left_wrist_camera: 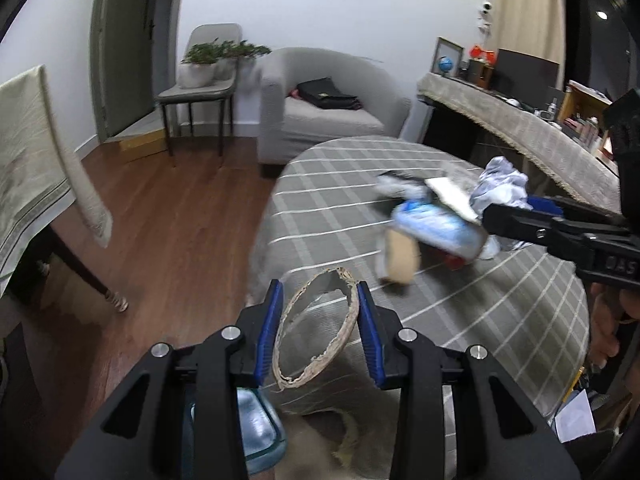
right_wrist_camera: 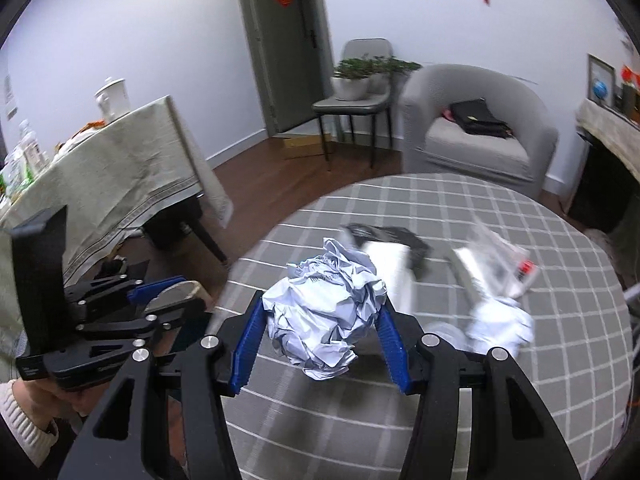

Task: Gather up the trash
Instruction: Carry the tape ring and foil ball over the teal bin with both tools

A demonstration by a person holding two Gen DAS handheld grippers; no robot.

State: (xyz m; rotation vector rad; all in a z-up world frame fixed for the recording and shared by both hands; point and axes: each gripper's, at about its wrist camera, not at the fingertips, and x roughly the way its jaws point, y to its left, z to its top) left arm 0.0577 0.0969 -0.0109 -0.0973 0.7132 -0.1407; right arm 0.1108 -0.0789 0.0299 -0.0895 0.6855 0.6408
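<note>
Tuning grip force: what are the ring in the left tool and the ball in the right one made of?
Ring: looks like thin cardboard or fibre, matte tan, with frayed, torn edges. Ball: crumpled paper, pale grey-white with faint print, sharp creases; a thin film is possible.

Left wrist view looked close along its fingers over round table (left_wrist_camera: 400, 200), right wrist view likewise, both shared armchair (right_wrist_camera: 480, 136).
</note>
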